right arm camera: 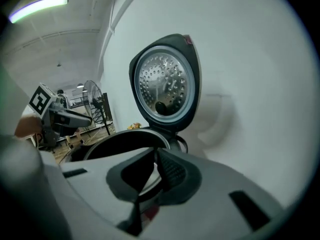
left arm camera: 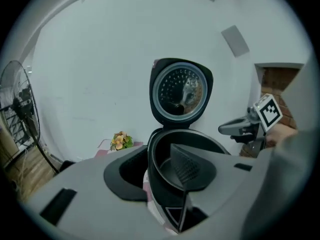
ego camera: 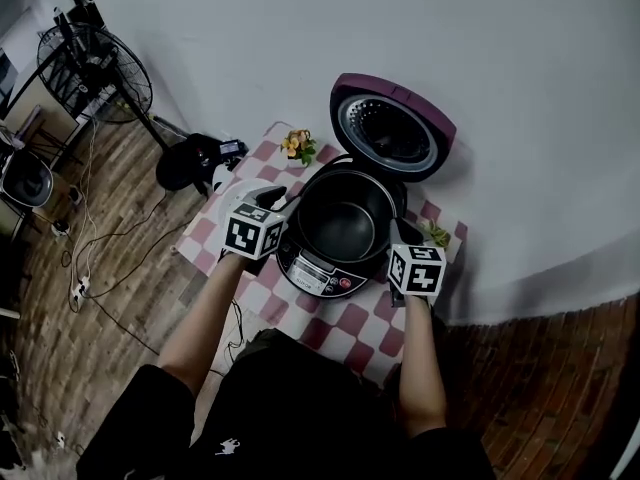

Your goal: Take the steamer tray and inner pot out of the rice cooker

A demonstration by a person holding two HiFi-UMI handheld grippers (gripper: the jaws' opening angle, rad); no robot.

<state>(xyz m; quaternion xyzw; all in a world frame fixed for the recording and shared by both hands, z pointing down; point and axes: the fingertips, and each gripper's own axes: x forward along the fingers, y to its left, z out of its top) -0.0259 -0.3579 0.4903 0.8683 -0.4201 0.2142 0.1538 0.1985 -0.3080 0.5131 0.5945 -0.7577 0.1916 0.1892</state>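
Soft, even indoor light fills all three views; the white wall (ego camera: 520, 88) is bright without glare, the wooden floor (ego camera: 110, 268) dimmer. A strip light (right arm camera: 39, 6) glows overhead; the cooker lid (right arm camera: 162, 86) shows a mild sheen. Both gripper views bulge, with black corners; the left claw (left arm camera: 157, 176) and right claw (right arm camera: 155, 171) are blurred up close.

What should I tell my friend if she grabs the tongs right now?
Left tongs: open, at the left rim of the cooker, holding nothing.
Right tongs: shut, empty, at the cooker's right side.
Things: lid is up. Pot sits in the cooker, with no tray showing inside it. A white round thing lies left of the cooker; it may be the tray, can't tell.
Done: lid open, tray seemingly out.
Left: lift the pot out.
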